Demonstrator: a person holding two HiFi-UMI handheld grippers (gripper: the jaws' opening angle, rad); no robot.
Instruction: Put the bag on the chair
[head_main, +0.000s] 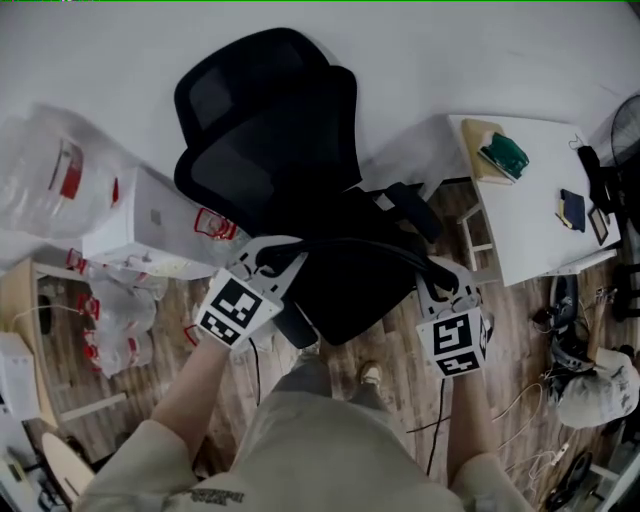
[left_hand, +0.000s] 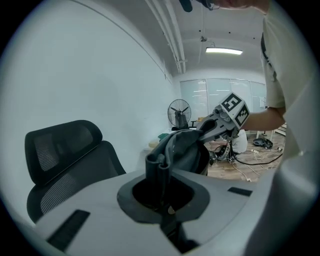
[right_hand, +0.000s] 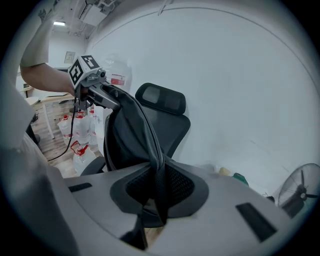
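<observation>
Black bag (head_main: 352, 285) hangs over the seat of the black office chair (head_main: 268, 120), just in front of its backrest, slung between both tools. Left gripper (head_main: 268, 258) clenched tight on one bag strap, right gripper (head_main: 447, 283) clamped on the other. Can't tell if the bag touches the seat.

We are in an office-style workroom, plain and rather cluttered. A black mesh office chair (head_main: 270, 130) stands at twelve o'clock against a bare white wall (head_main: 450, 50). At two o'clock a white desk (head_main: 525, 225) carries a few small items. A wood-look floor (head_main: 400, 400) lies underfoot, with loose cables (head_main: 525, 400) at four o'clock and bagged water jugs (head_main: 115, 305) at nine. Farther off we see a standing fan (left_hand: 179, 111), a strip ceiling light (left_hand: 224, 50) and a glass partition (left_hand: 220, 95).
</observation>
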